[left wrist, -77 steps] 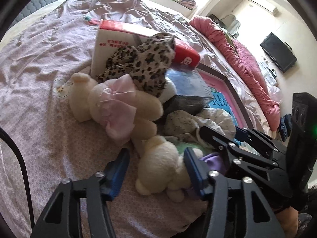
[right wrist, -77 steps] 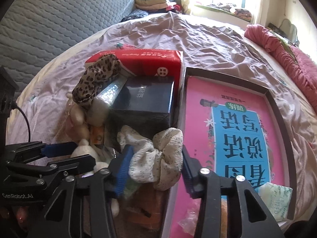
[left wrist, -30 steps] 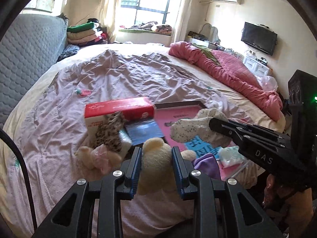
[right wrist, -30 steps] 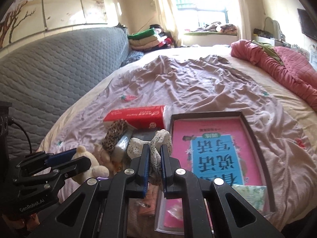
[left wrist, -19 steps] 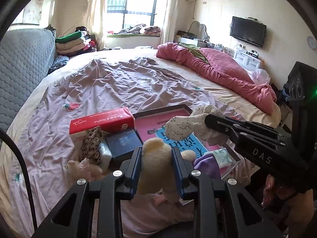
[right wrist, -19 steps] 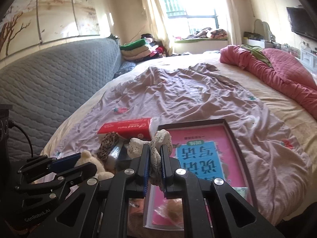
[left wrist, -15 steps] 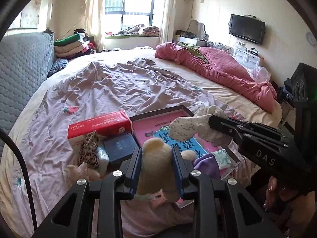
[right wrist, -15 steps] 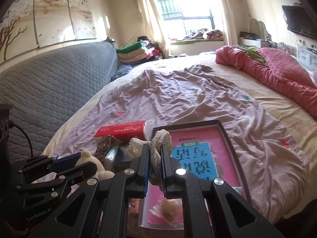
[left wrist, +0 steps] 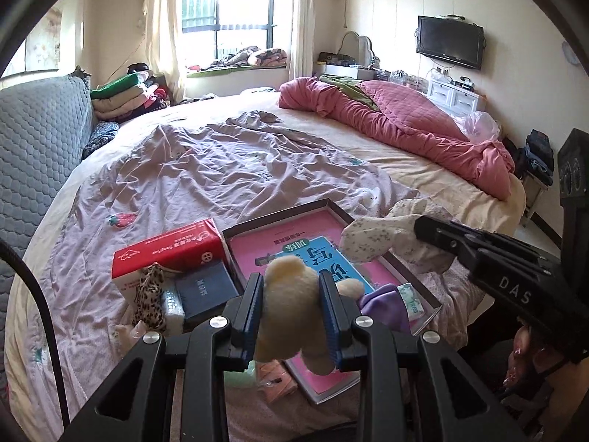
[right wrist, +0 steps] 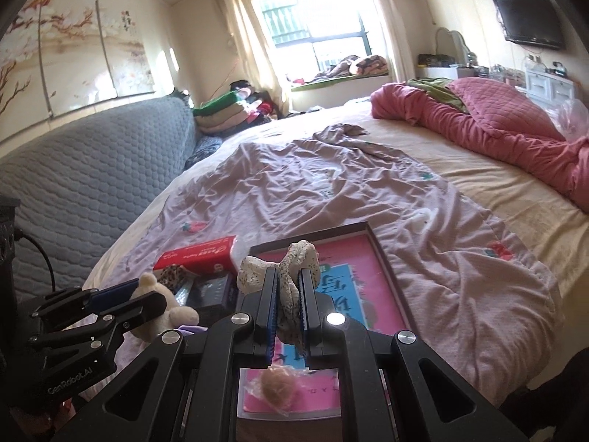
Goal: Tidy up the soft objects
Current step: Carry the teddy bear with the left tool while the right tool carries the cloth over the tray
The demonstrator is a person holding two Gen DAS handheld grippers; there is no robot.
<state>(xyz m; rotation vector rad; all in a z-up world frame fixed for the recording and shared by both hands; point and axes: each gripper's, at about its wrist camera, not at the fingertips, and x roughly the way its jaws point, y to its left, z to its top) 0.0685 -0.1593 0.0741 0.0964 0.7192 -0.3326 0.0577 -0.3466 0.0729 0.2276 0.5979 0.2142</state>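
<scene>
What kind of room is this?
A bedroom, most likely: there's a big bed with a pink quilt, folded clothes stacked beside the headboard, and a TV on the wall.

Wide bed (left wrist: 423, 180): rumpled lilac sheet (left wrist: 221, 176), pink quilt (left wrist: 405, 125), folded clothes (left wrist: 121, 97).

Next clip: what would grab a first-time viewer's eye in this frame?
Both grippers are full: the left gripper clamps a cream plush bear, and the right gripper is pinched on a speckled white fabric bundle. Below them a pink and blue book in a dark tray lies beside a red tissue pack on the lilac sheet.
</scene>
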